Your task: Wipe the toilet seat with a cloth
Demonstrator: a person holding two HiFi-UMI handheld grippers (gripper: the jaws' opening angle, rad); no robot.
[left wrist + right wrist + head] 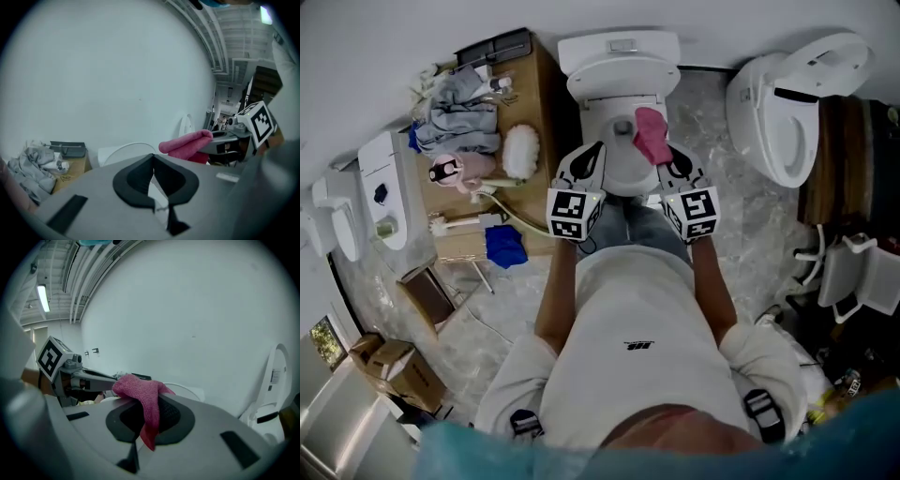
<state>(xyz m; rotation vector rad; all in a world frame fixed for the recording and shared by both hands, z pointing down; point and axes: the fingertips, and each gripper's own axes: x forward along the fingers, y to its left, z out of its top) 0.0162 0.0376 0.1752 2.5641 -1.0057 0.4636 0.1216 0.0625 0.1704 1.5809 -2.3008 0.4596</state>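
The white toilet (619,80) stands straight ahead against the wall, its seat (598,117) facing up below the tank. A pink cloth (652,136) hangs over the right side of the bowl, and my right gripper (663,155) is shut on it. In the right gripper view the cloth (143,397) drapes over and between that gripper's (150,416) black pads. My left gripper (596,150) hovers over the left side of the seat, shut on nothing. The left gripper view shows its (153,161) pads meeting, with the toilet (124,152) and the pink cloth (187,143) beyond.
A second white toilet (787,108) with its lid raised stands at the right. Left of the toilet is a wooden table (542,98) with grey clothes (464,117), a white brush (522,150) and a blue rag (504,246). Cardboard boxes (398,366) lie at the lower left.
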